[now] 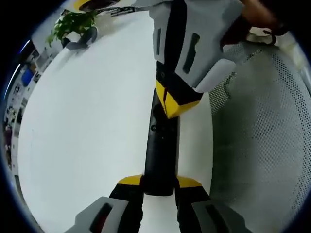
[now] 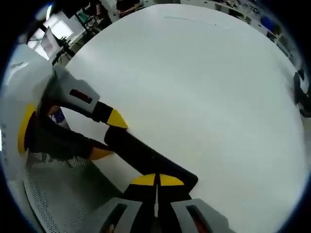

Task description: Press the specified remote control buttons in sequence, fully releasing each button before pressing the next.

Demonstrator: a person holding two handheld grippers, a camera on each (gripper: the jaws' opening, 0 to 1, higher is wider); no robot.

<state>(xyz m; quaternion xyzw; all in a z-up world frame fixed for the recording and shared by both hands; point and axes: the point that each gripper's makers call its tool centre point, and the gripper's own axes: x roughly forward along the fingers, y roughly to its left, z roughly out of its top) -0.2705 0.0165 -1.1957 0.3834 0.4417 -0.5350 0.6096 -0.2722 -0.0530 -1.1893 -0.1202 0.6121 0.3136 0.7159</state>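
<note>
A long black remote control (image 1: 160, 150) lay lengthwise over a broad white desk (image 1: 87, 126), raised off the surface and held at its near end between the yellow-tipped jaws of the left claw (image 1: 159, 183), which were closed against its two sides. In the left gripper view the right claw (image 1: 176, 103) came down from the top with its yellow tips pressed together on the upper face of the remote, near a small round button. In the right gripper view the same right claw (image 2: 156, 180) showed its two tips meeting with no gap, resting on the end of the remote (image 2: 146, 158), while the left claw (image 2: 108, 136) gripped the far end from the left.

The desk was plain, matte and bare across most of its width. A white perforated mesh chair back (image 1: 265, 141) stood just beside the desk edge. At the far corner sat a green potted plant (image 1: 73, 25) next to a grey object. Beyond the desk, shelves and cluttered furniture lined the room, too small and blurred to identify.
</note>
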